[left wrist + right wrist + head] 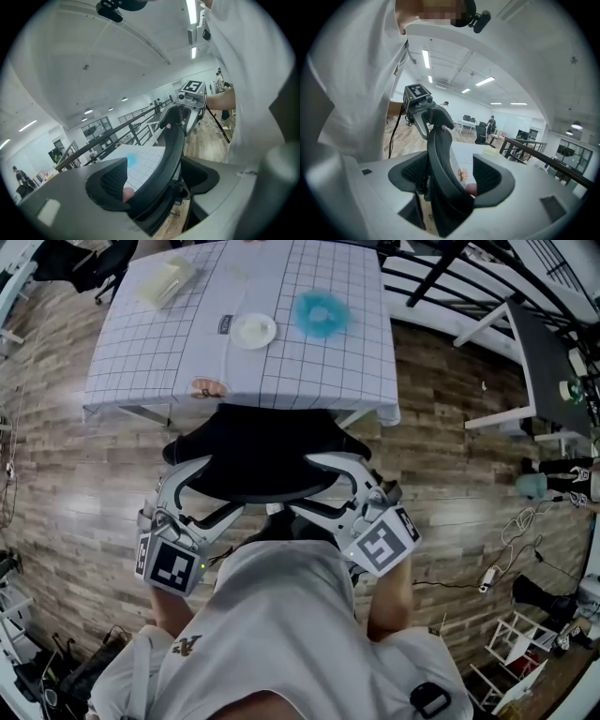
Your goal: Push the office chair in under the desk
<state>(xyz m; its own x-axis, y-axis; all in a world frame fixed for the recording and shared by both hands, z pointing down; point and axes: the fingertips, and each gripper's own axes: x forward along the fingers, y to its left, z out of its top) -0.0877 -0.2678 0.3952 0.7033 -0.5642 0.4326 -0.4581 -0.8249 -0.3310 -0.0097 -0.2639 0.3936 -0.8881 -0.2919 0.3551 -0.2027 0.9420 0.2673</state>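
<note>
Chair (258,457), seen from above with its seat reaching the near edge of the desk (150,352) and apparently part-way beneath the hanging cloth; how far it is under cannot be told, as the cloth hides it. The curved top rim of the backrest is the part nearest the person and runs crosswise, from one gripper to the other. Left gripper (211,488) and right gripper (314,486) each straddle this rim, one near each end of the curve, neither nearer than the other. In the left gripper view the rim (165,157) passes between the left gripper's (157,180) jaws, which stand apart, with a gap on the outer side through which the cloth shows. The right gripper view is its mirror: the rim (439,154) passes through the right gripper (450,176), whose jaws are likewise parted and not visibly clamped. From both pairs of jaws the desk lies straight ahead, beyond the backrest, so the coming push would presumably run along the jaws and square to the rim, with even pressure from both sides to keep the chair from swivelling. Writing: each gripper's cube (172,565) bears a black-and-white square marker, no letters. A small dark label (225,324) on the cloth and an emblem (186,645) on the shirt are too small to read.
</note>
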